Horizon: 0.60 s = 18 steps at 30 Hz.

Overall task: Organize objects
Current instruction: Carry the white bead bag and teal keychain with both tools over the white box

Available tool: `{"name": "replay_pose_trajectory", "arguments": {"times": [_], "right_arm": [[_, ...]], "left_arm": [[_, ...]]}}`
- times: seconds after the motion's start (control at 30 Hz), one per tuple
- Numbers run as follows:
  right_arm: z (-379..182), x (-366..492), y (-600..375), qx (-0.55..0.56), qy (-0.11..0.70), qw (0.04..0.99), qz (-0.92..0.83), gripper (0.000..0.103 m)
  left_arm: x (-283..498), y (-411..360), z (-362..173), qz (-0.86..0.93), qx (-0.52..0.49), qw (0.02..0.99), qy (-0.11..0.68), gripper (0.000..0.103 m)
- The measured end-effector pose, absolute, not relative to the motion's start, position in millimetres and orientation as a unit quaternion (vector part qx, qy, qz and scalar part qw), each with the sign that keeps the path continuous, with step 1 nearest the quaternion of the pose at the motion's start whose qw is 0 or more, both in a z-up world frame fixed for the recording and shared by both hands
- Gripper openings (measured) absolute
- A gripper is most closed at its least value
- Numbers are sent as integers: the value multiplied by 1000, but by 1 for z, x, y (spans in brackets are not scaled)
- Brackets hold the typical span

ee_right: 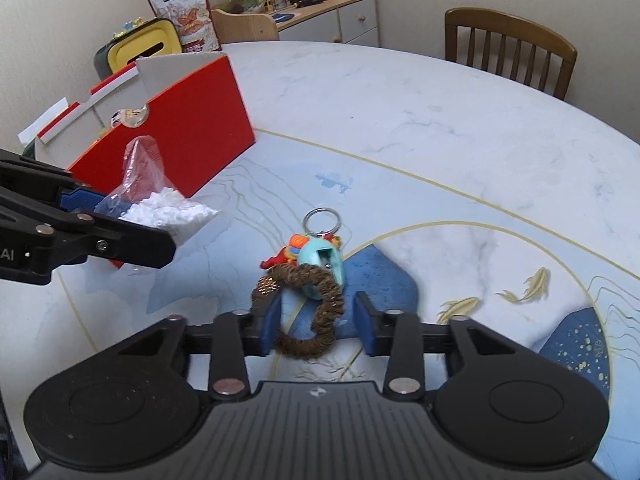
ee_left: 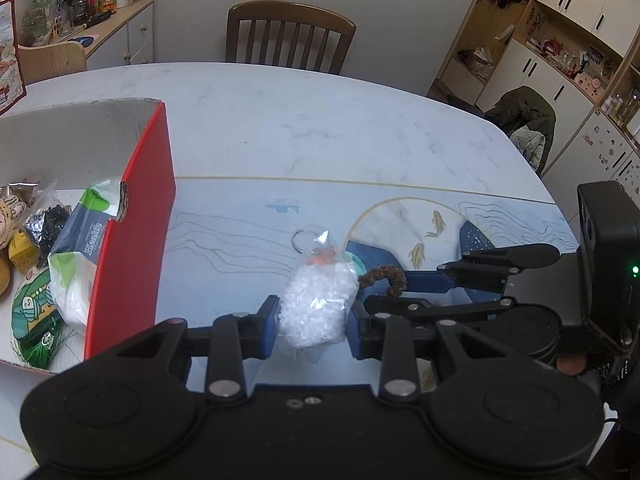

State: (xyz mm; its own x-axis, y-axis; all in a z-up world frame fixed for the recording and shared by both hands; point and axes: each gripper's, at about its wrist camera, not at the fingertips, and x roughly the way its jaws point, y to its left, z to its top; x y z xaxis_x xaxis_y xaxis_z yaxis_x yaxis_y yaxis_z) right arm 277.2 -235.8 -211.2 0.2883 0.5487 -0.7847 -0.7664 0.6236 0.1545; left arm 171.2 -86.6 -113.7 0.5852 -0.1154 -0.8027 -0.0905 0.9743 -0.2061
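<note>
- A clear bag of white bits is squeezed between the pads of the left gripper, above the bench, beside the red box.
- A brown ring and a keychain toy are seen on the bench between the pads of the right gripper, which is open.

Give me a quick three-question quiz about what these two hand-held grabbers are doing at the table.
1. What does the left gripper clamp?
2. True or false: the brown ring already lies in the red box.
3. The keychain lies: A) on the table, B) on the chair.

Key: 1. the clear bag of white bits; 2. false, it lies between the right gripper fingers; 3. A.
</note>
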Motion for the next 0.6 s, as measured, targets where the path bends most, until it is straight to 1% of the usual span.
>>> {"name": "replay_pose_trajectory", "arguments": {"times": [0.03, 0.07, 0.23, 0.6], "right_arm": [[-210, 276, -236, -128, 427, 793, 415, 30], [-208, 275, -237, -128, 425, 793, 417, 25], [-200, 270, -241, -117, 416, 797, 422, 10], [-170, 249, -248, -92, 403, 809, 418, 8]], "left_arm": [[171, -87, -113, -7, -112, 883, 455, 32], [170, -88, -113, -8, -111, 884, 454, 32], [169, -91, -111, -11, -107, 885, 453, 32], [156, -86, -95, -25, -110, 891, 440, 32]]}}
